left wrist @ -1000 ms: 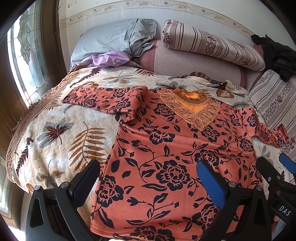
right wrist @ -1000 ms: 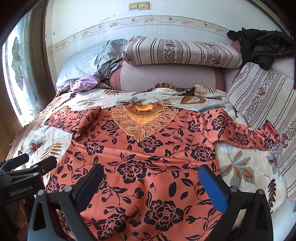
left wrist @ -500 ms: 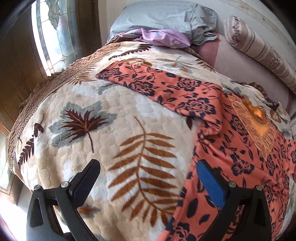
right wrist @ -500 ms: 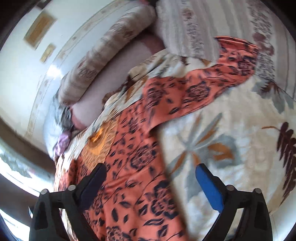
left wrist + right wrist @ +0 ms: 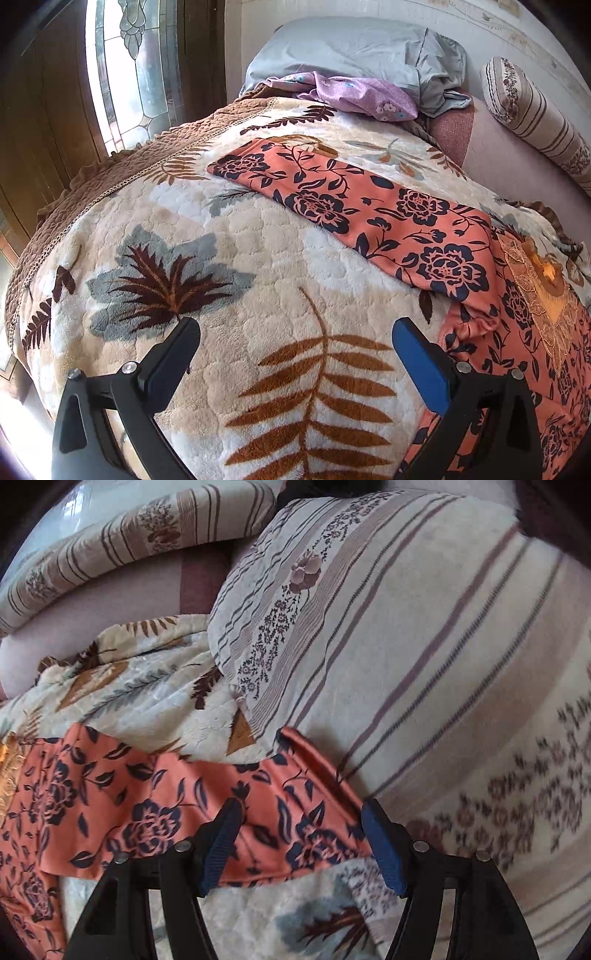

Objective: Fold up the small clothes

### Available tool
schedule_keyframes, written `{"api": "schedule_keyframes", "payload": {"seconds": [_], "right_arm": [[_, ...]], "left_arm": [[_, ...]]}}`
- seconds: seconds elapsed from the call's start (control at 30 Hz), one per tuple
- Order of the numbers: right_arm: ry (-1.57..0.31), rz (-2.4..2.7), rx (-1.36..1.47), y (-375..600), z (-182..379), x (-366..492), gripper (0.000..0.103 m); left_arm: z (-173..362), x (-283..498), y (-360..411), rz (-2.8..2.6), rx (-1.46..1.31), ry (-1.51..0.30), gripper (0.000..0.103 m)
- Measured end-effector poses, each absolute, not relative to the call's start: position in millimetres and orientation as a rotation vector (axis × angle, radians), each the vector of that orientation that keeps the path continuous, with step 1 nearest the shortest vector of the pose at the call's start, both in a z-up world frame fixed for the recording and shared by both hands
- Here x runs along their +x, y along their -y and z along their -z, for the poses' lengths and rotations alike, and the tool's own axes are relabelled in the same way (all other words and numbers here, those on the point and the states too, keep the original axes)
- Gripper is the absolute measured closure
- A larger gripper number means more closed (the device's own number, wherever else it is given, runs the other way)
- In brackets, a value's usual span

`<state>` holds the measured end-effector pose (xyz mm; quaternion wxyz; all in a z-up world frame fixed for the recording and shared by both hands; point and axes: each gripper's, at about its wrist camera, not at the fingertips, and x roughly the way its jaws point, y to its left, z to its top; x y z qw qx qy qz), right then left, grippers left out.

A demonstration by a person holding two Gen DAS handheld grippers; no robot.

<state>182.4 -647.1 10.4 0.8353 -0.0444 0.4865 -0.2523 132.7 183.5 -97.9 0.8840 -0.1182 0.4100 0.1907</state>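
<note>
An orange top with dark blue flowers lies spread flat on the bed. In the left wrist view its left sleeve stretches out over the leaf-patterned blanket, and the embroidered gold neckline shows at the right. My left gripper is open and empty, above the blanket short of the sleeve. In the right wrist view the right sleeve lies across the blanket, its cuff against a striped pillow. My right gripper is open, its fingers either side of the sleeve's cuff end, close above it.
A grey pillow and a purple cloth lie at the bed's head. A striped bolster rests on the headboard cushion. A window and wood panelling stand left of the bed's brown frilled edge.
Both grippers have moved apart from the top's hem: the left one out toward the left sleeve, the right one down close over the right sleeve's cuff. Both stay open.
</note>
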Motion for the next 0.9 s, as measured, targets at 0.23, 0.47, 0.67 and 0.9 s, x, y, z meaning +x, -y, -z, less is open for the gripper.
{"api": "schedule_keyframes", "payload": {"seconds": [0.23,0.47,0.67,0.9], "right_arm": [[-1.231,0.598,-0.202,659.8,26.3,206.3,0.097],[-1.045,0.398,0.161,626.3,-72.3,213.7,0.097],[-0.801,0.035,0.395,510.2,-195.3,236.3,0.097],[-0.748,-0.34,0.455,324.5,-236.2,248.4,0.097]], "left_arm": [[100.1,138.1,-194.1,-0.444,-0.288,-0.829,0.0],[96.2,133.7,-200.3,-0.39,-0.377,-0.815,0.0],[85.0,124.8,-205.3,-0.365,-0.418,-0.768,0.0],[81.1,117.6,-215.7,-0.348,-0.478,-0.75,0.0]]}}
